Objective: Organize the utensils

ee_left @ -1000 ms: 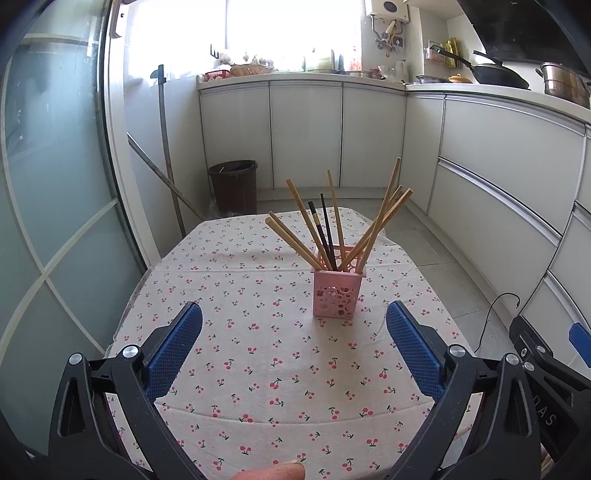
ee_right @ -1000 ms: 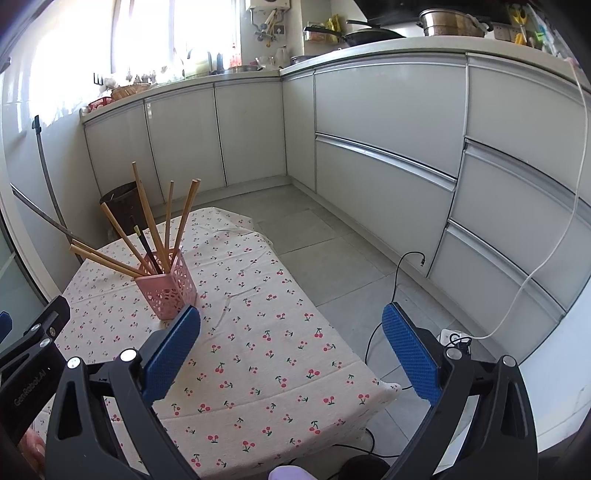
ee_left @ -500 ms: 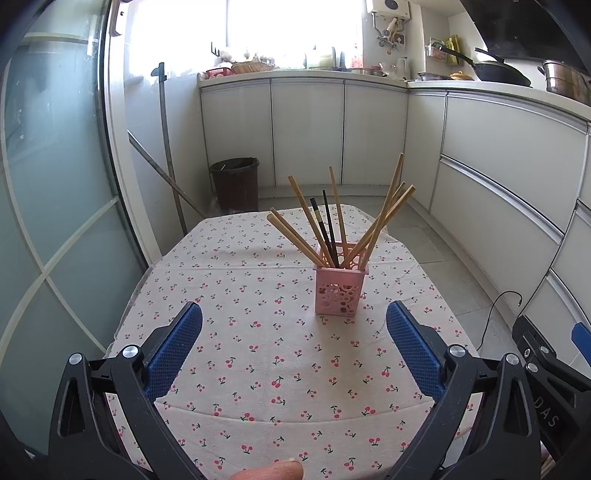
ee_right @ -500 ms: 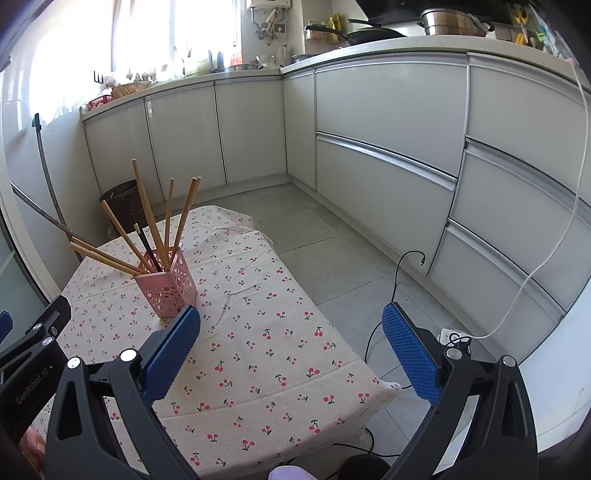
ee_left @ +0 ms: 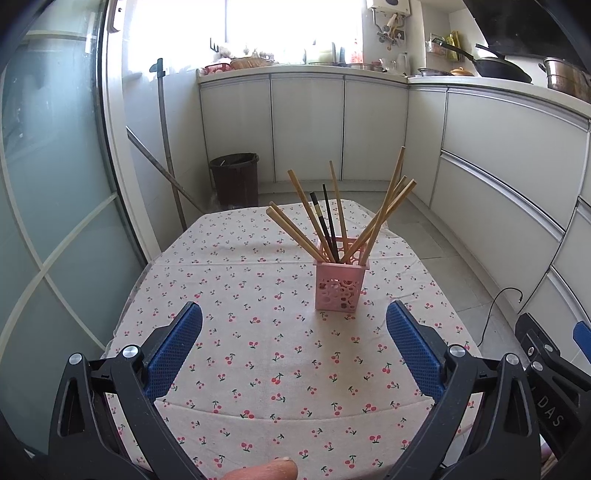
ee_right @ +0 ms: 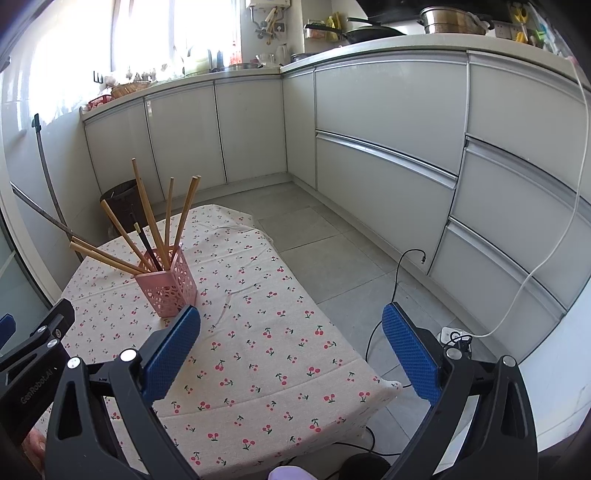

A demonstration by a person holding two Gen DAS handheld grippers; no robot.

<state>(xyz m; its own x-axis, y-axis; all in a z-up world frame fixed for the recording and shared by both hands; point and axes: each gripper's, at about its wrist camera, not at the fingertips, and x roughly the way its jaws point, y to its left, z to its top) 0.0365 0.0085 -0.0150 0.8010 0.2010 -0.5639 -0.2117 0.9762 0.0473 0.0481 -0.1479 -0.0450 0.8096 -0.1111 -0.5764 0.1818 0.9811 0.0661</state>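
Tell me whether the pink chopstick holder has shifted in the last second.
No. The pink holder keeps its place against the tablecloth fold behind it.

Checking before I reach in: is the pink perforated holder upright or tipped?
Upright: the pink perforated holder stands flat on the cherry-print tablecloth, chopsticks fanning upward.

Daylight floods in from the window (ee_left: 291, 26) ahead of me, blown out to pure white glare. The tablecloth (ee_left: 258, 332) is evenly lit with soft shadows. Both my views are sharp, with fisheye bending and dark corners.
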